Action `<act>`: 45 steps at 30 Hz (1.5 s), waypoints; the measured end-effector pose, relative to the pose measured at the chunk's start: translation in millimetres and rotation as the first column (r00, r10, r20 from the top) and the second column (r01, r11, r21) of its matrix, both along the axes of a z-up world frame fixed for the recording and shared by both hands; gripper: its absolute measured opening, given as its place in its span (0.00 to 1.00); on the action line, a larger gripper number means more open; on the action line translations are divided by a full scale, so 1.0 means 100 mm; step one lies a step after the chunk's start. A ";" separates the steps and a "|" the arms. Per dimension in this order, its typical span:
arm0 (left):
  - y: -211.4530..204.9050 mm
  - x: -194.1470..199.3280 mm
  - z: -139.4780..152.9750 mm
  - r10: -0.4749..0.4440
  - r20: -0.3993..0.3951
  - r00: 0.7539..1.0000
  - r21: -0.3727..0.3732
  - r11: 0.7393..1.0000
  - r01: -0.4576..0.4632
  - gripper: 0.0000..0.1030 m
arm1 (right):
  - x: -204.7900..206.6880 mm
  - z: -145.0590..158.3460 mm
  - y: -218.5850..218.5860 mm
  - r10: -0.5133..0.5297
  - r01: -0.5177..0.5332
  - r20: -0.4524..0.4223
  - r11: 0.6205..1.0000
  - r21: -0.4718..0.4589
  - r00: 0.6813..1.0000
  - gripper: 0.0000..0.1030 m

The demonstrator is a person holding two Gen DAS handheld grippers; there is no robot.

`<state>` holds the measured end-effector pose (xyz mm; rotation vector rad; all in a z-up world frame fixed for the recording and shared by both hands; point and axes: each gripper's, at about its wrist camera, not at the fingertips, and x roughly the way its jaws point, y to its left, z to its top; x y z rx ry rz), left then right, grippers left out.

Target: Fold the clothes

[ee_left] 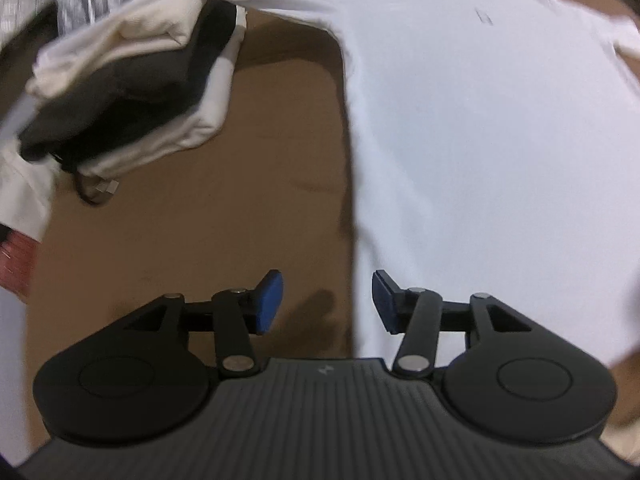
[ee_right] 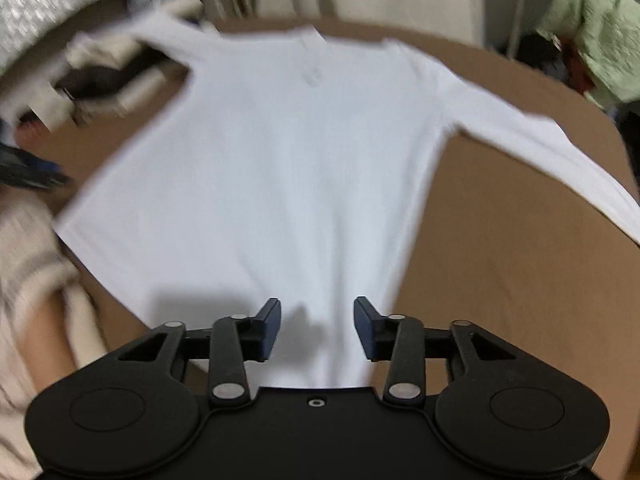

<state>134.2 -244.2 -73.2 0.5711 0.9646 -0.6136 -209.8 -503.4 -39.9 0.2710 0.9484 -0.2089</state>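
Across the brown table (ee_left: 208, 216) a white long-sleeved shirt (ee_right: 304, 168) lies spread flat, collar toward the far edge, sleeves out to both sides. Its left sleeve runs onto a stack of folded clothes (ee_left: 128, 92) near the far left corner. Both the left gripper (ee_left: 327, 302) and the right gripper (ee_right: 317, 328) hover near the hem, jaws spread, pinching nothing.

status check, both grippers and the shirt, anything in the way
Left gripper open, empty, over shirt's side edge. Right gripper open, empty, above hem. White long-sleeve shirt flat on brown table, unfolded. One sleeve reaches the folded clothes stack.
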 end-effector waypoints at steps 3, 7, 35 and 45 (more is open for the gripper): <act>-0.22 0.11 0.05 0.077 -0.027 0.997 -0.061 0.995 -0.079 0.47 | 0.24 0.01 0.21 0.077 -0.074 0.063 0.996 -0.046 0.995 0.46; -0.30 0.16 0.27 0.172 0.076 0.982 -0.198 0.968 -0.154 0.47 | 0.90 -0.01 0.44 0.148 -0.129 0.164 0.984 -0.120 0.975 0.47; 1.43 1.95 0.11 0.712 -0.196 0.674 -0.825 0.252 -0.506 0.69 | 4.56 0.19 1.87 0.521 -0.390 0.346 0.838 -0.383 0.780 0.26; 1.69 1.92 0.28 0.757 -0.078 0.648 -0.857 0.281 -0.432 0.68 | 6.23 0.45 2.77 0.652 -0.478 0.171 0.685 -0.550 0.738 0.51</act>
